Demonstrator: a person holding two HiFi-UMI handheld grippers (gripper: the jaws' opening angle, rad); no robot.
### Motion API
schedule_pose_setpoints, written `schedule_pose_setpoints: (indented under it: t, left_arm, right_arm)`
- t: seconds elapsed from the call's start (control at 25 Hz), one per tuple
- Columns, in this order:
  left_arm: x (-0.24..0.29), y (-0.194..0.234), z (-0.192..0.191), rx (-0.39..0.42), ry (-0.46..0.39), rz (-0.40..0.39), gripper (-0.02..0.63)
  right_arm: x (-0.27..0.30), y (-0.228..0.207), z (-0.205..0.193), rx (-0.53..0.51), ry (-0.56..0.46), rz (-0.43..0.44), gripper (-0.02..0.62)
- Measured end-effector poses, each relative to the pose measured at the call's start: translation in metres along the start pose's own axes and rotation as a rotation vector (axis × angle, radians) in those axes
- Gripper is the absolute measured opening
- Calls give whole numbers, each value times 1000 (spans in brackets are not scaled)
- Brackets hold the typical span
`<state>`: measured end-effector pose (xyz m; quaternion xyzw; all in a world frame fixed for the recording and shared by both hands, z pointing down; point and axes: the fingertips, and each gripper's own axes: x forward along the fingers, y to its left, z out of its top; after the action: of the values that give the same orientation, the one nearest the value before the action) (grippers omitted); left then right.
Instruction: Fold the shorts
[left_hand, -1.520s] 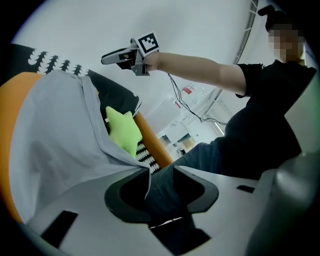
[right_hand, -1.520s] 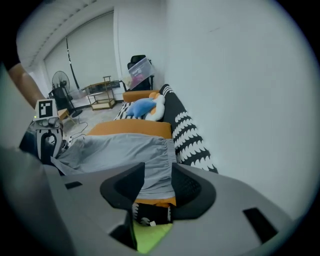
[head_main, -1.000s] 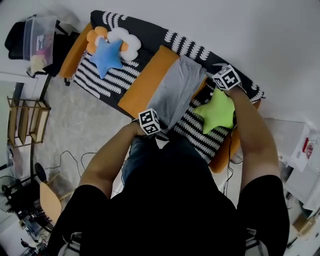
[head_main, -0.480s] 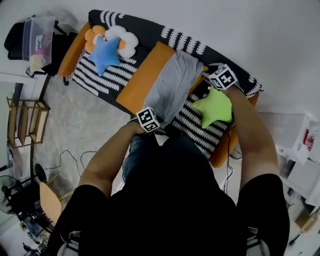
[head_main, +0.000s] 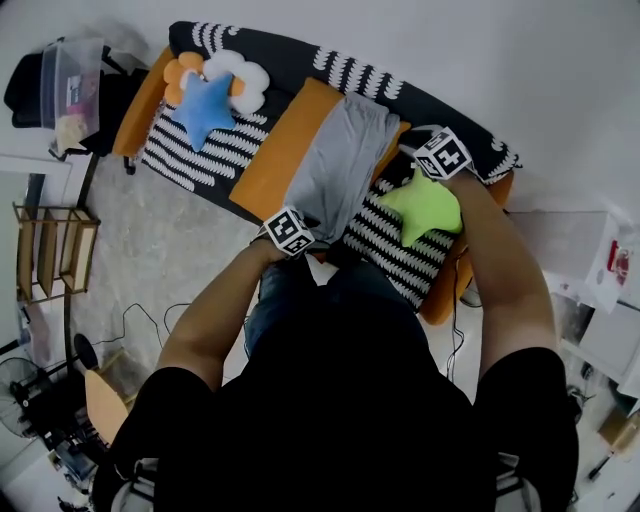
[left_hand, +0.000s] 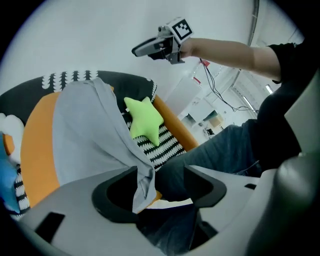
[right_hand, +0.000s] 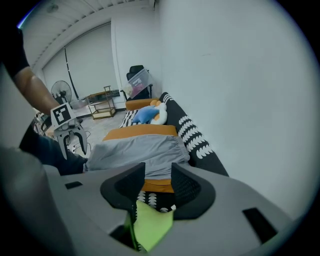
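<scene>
The grey shorts (head_main: 340, 165) lie lengthwise on an orange cushion (head_main: 280, 150), waistband toward the sofa back and hem at the front edge. My left gripper (head_main: 312, 228) is at that hem. In the left gripper view its jaws (left_hand: 159, 172) have just been opening. They stand wide, and a corner of the shorts (left_hand: 85, 135) hangs loose between them against the left jaw. My right gripper (head_main: 412, 152) hovers in the air by the waistband corner. Its jaws (right_hand: 157, 170) are part open with nothing between them, and the shorts (right_hand: 140, 150) lie beyond.
A green star pillow (head_main: 425, 205) lies on the striped sofa (head_main: 200, 160) right of the shorts, under my right arm. A blue star pillow (head_main: 200, 105) and a flower cushion (head_main: 245, 85) sit at the sofa's left end. The person's legs press against the sofa front.
The left gripper has tipped and sunk a little at the shorts' hem. The right gripper has drifted sideways above the waistband corner. The shorts lie as before.
</scene>
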<state>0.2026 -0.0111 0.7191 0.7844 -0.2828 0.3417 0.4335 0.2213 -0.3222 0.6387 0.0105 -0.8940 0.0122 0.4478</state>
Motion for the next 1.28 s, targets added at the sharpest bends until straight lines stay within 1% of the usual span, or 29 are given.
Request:
schedule_pose_setpoints:
  t: [0.08, 0.2, 0.24, 0.32, 0.48, 0.6, 0.84, 1.08, 1.28]
  left_arm:
    - [-16, 6, 17, -4, -73, 11, 304]
    - [-49, 17, 55, -46, -260, 12, 302]
    - [-59, 22, 66, -49, -303, 18, 301]
    - [-77, 32, 83, -35, -349, 32, 295]
    - [-109, 51, 115, 0, -390, 49, 278]
    - [-134, 67, 139, 10, -432, 55, 265]
    - [-172, 105, 171, 8, -465, 90, 264]
    - [-187, 149, 190, 23, -418, 85, 264]
    - [-191, 184, 207, 4, -380, 91, 268]
  right_arm:
    - [-7, 1, 1, 28, -19, -7, 173]
    - [-23, 2, 8, 90, -70, -25, 169]
    - [-28, 3, 10, 110, -86, -29, 169]
    - [-38, 4, 14, 145, -114, -42, 169]
    - [-60, -1, 19, 225, -161, -82, 167]
    - [-72, -4, 22, 273, -174, -112, 167]
    - [-83, -8, 21, 363, -172, -154, 167]
    - [-76, -15, 21, 449, -156, -196, 167]
    - [-59, -20, 21, 527, -156, -200, 170]
